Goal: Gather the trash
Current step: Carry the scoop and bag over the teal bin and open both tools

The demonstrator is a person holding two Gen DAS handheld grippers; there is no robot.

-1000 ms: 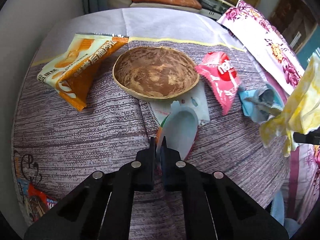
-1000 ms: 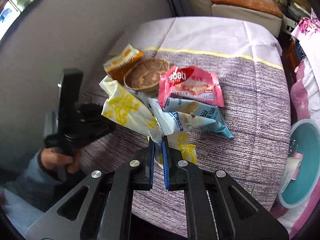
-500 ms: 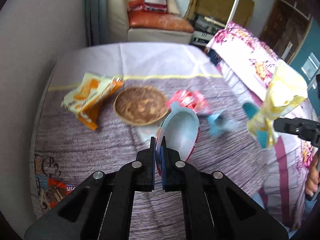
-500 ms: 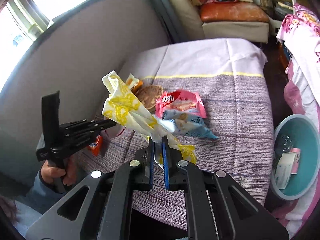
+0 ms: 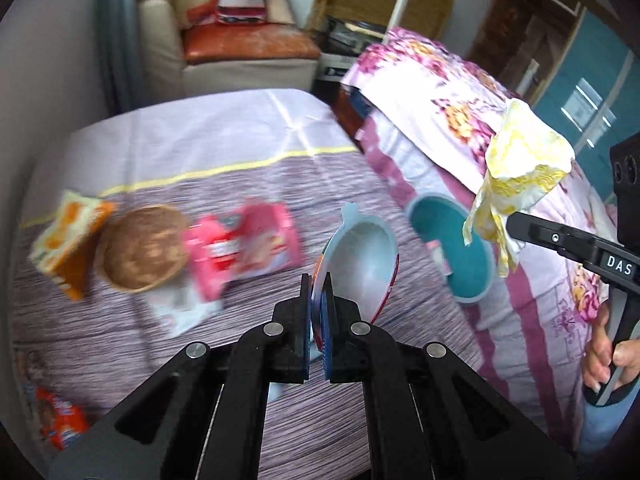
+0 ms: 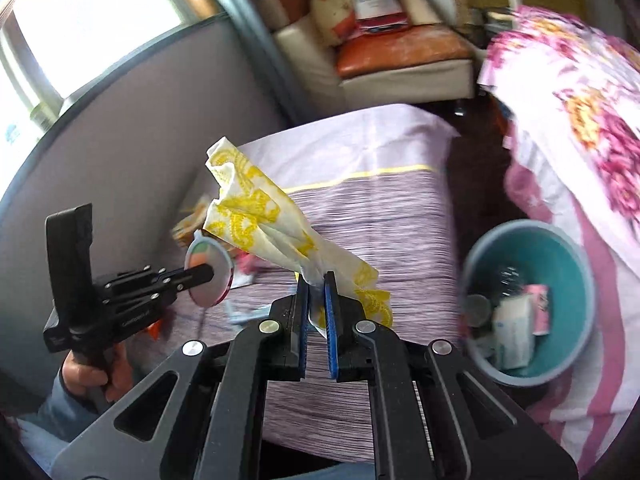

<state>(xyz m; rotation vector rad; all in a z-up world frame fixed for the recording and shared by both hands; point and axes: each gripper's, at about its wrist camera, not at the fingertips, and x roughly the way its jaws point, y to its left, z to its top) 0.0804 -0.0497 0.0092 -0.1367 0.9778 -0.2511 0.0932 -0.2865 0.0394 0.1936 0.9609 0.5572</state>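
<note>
My left gripper (image 5: 317, 280) is shut on a round foil lid (image 5: 360, 264), silver inside with a red rim, held up above the table. In the right wrist view that lid (image 6: 208, 276) shows at the left gripper's (image 6: 210, 277) tip. My right gripper (image 6: 316, 278) is shut on a crumpled yellow-and-white napkin (image 6: 256, 216), which stands up over the table. The same napkin (image 5: 520, 172) hangs in the right gripper (image 5: 512, 222) at the right of the left wrist view. A teal bin (image 6: 528, 304) with several scraps inside sits on the floor at the right; it appears as the teal bin (image 5: 456, 248) beyond the lid.
On the striped tablecloth (image 5: 240, 184) lie an orange wrapper (image 5: 68, 244), a brown woven bowl (image 5: 144, 252), a pink wrapper (image 5: 244, 248) and a red packet (image 5: 60, 416) near the front left edge. A floral bedspread (image 5: 440, 120) lies right of the table. A sofa (image 5: 240, 52) stands behind.
Both grippers have risen and swung to the right with their loads. The table's wrappers have slid left in view, and the teal bin has come closer in both views.
</note>
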